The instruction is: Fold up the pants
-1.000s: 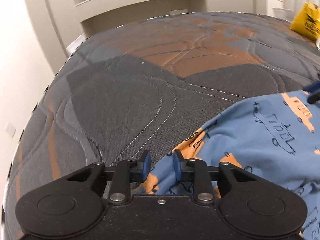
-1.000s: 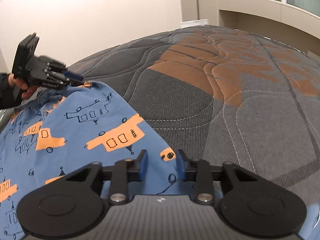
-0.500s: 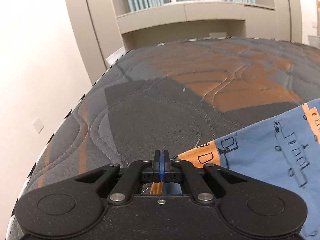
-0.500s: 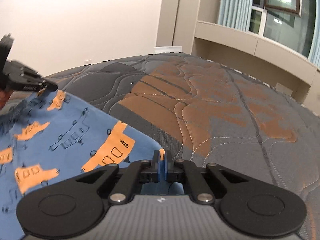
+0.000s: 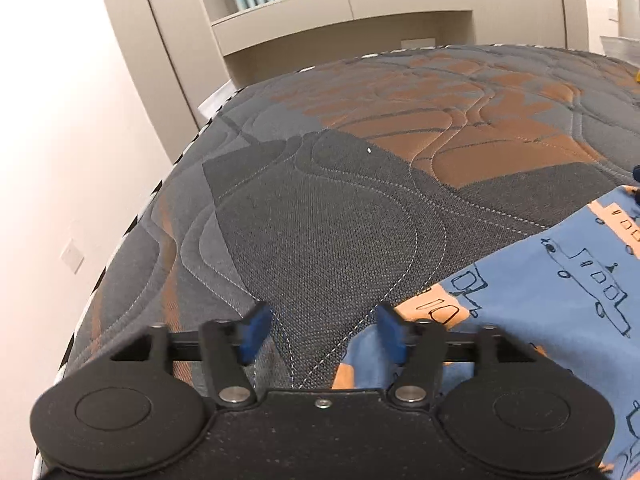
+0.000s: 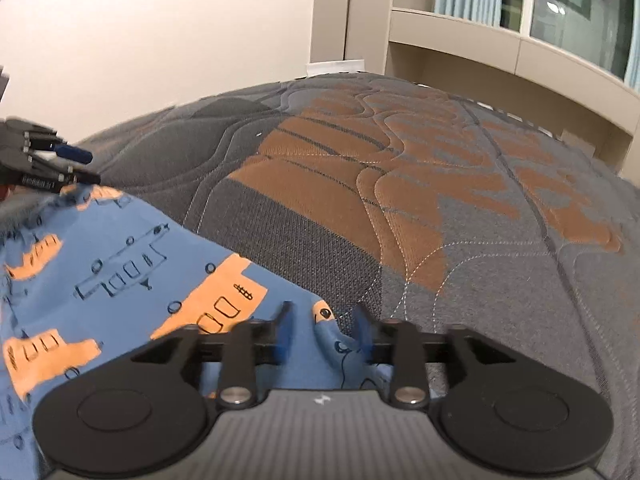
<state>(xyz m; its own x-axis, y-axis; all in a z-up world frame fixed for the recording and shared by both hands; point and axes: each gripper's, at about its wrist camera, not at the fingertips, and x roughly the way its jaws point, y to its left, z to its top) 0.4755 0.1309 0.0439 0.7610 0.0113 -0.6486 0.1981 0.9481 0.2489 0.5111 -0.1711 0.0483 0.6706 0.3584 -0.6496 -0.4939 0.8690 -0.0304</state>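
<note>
Blue pants (image 5: 560,300) printed with orange and dark-line vehicles lie on a quilted grey and brown mattress (image 5: 340,208). In the left wrist view my left gripper (image 5: 322,330) has its jaws opening, and only bare mattress shows between its blue pads; the pants' corner lies just under and right of the right pad (image 5: 390,334). In the right wrist view the pants (image 6: 120,280) fill the lower left. My right gripper (image 6: 323,330) is also opening, with a corner of the cloth lying loose between its pads. The left gripper (image 6: 76,164) appears at the far left edge there.
The mattress (image 6: 440,220) stretches far ahead and to the right. A white wall (image 5: 60,140) runs close along its left edge. Beige cabinets and a shelf under a curtained window (image 5: 360,12) stand beyond the far end.
Both grippers were shut on corners of the pants half a second ago. Their jaws have now spread and the cloth has dropped free onto the mattress.
</note>
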